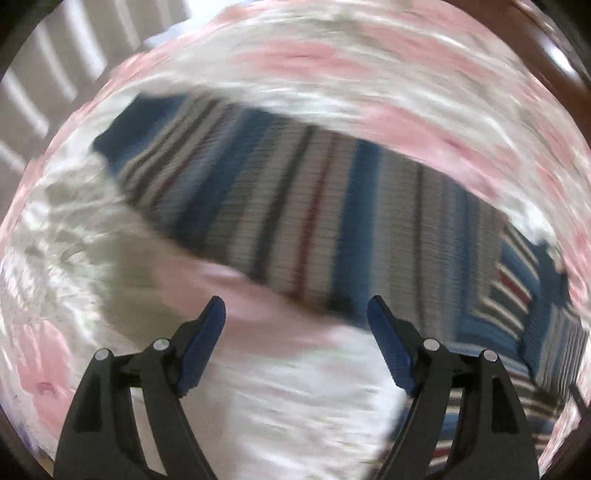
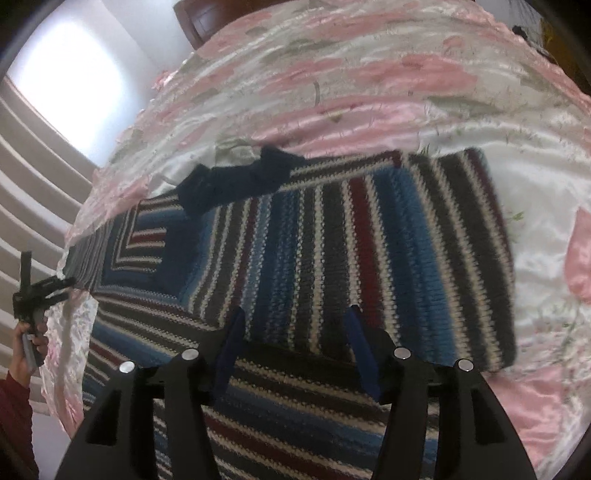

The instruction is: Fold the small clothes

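Observation:
A knitted sweater point(image 1: 295, 206) with blue, black, dark red and cream stripes lies spread on a pink and white flowered bedspread point(image 1: 369, 55). The left wrist view is blurred by motion. My left gripper point(image 1: 295, 310) is open and empty, just off the sweater's near edge, over bare bedspread. In the right wrist view the sweater point(image 2: 369, 240) has one part laid flat over the rest, with a dark navy trim point(image 2: 240, 181) at its far side. My right gripper point(image 2: 295, 314) hangs open above the striped knit, holding nothing.
The satin bedspread point(image 2: 369, 92) surrounds the sweater on all sides. A wooden headboard point(image 2: 195, 18) stands at the far end. At the left edge, a hand point(image 2: 26, 350) in a red sleeve holds the left gripper point(image 2: 33, 295). A bright window point(image 2: 70, 70) is beyond.

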